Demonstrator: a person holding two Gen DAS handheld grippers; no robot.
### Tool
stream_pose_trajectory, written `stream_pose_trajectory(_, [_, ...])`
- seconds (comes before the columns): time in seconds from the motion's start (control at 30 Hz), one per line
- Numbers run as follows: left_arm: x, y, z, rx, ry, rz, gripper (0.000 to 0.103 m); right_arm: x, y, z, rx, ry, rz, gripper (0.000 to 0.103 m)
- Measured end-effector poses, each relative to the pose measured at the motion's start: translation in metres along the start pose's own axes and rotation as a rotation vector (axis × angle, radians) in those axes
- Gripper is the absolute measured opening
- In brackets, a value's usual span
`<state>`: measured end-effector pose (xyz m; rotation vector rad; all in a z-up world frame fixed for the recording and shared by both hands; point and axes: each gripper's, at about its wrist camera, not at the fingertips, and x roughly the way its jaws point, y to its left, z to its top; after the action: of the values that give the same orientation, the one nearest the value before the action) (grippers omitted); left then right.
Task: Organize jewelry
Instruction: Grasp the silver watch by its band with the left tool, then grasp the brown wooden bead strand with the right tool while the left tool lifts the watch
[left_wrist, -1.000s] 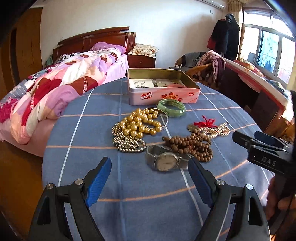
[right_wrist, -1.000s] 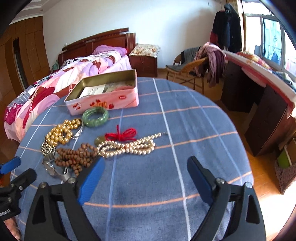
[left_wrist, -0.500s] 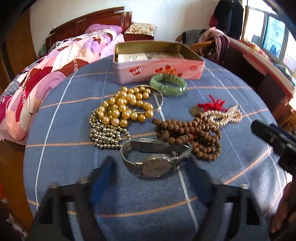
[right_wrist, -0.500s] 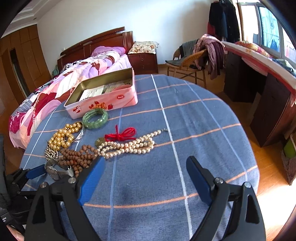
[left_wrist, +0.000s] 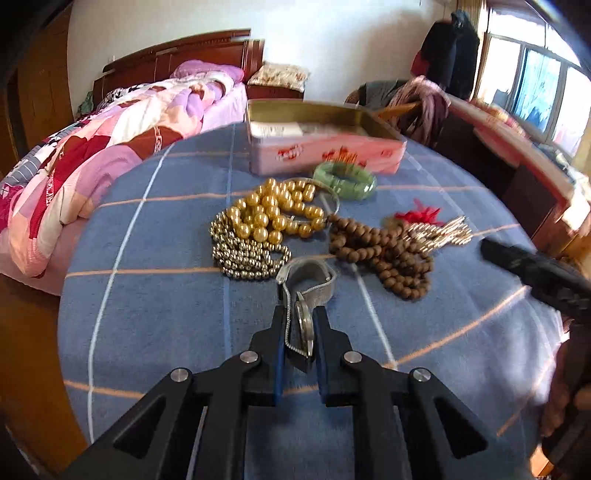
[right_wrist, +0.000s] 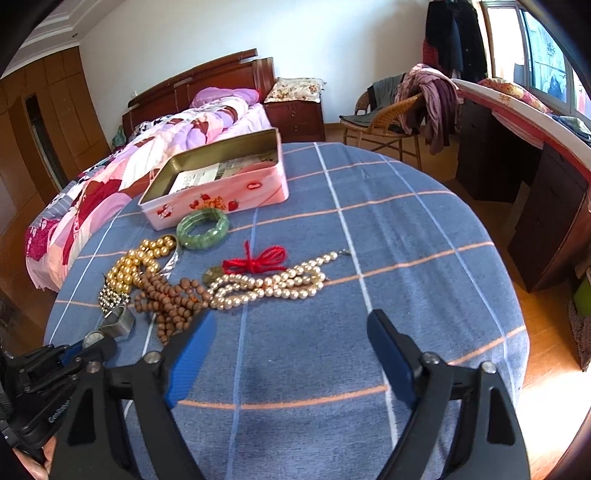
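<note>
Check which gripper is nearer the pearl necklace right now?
Right. The right gripper hovers just short of the pearl necklace, jaws closing on nothing. The left gripper sits farther off, beyond the wooden beads, closing on the watch.

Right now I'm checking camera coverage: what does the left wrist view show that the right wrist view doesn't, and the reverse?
Only the left wrist view shows, close up, the left gripper closing on the watch, its mesh band bunched ahead of the fingers.

Only the right wrist view shows the right gripper, closing with nothing between its fingers, above bare tablecloth, plus the whole pearl necklace laid out.

Both show the pink tin, green bracelet, gold beads and wooden beads.
</note>
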<state>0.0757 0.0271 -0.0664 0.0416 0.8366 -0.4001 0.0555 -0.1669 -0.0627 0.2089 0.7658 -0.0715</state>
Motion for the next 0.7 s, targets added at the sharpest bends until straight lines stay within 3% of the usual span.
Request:
stream_pose_trajectory(0.1, [-0.023,0.003,0.008,-0.007,-0.07,-0.015,0.013,0.007,0.01,0.001,-0.006,0.033,0.061,0.075])
stream_pose_trajectory(0.23, [-0.043,0.005,0.019,0.009,-0.137,0.042,0.013,0.02,0.031,0.008,-0.023,0.073,0.162,0.075])
stream_pose_trajectory(0.47, [-0.051,0.02,0.02,0.004,-0.16,0.068,0.013,0.049,0.086,0.02,-0.209,0.108,0.174,0.075])
stream_pose_trajectory(0.63, [-0.045,0.032,0.015,-0.018,-0.142,0.074,0.013,0.064,0.102,0.016,-0.322,0.141,0.121,0.074])
stream_pose_trajectory(0.67, [-0.044,0.035,0.014,-0.026,-0.144,0.07,0.013,0.065,0.103,0.016,-0.33,0.143,0.125,0.072])
stream_pose_trajectory(0.7, [-0.043,0.036,0.014,-0.031,-0.144,0.066,0.013,0.065,0.103,0.016,-0.344,0.138,0.12,0.061])
